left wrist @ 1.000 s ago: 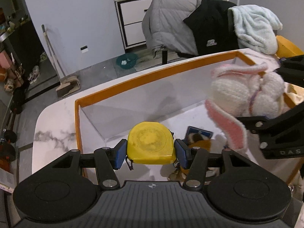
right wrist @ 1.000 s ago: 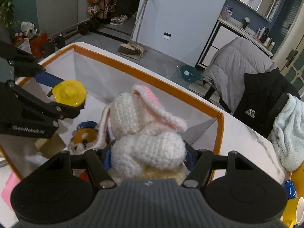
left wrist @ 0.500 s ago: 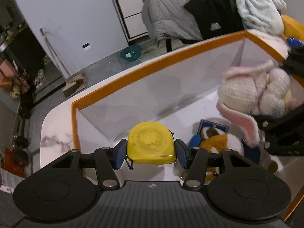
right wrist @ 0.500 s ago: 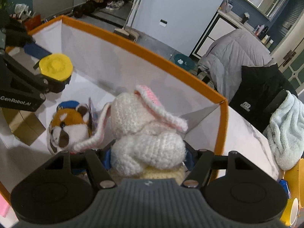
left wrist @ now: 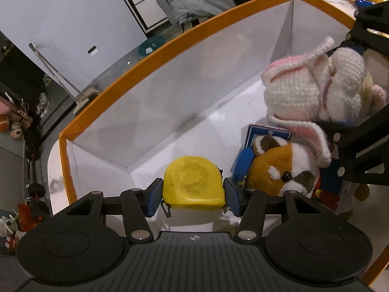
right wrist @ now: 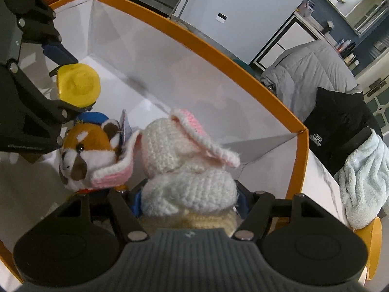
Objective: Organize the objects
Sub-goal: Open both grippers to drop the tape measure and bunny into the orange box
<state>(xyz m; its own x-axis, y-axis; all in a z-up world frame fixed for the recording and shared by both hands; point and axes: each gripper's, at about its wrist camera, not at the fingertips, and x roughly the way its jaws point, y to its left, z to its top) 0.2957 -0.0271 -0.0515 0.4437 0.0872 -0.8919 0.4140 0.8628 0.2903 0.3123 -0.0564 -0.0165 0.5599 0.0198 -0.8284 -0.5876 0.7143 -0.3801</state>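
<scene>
1. The box [left wrist: 155, 56], white inside with an orange rim, serves as the collection point; both grippers reach down into it, which suggests each item is being carried in for deposit.
2. Left gripper [left wrist: 193, 196]: the blue pads [left wrist: 153, 197] press on both sides of the yellow tape measure [left wrist: 193, 182], part-way open as its width requires. It hangs above the white floor at the near left of the box, not yet set down.
3. The fox plush [left wrist: 279, 168], with a blue cap, lies on the box floor just right of the tape measure, already stowed. A blue card stands behind it.
4. Right gripper [right wrist: 189, 199]: the jaws stand half spread, clamped on the body of the crocheted rabbit [right wrist: 184, 160]. One ear drapes onto the fox plush. Whether the rabbit's underside touches the floor cannot be told.
</scene>
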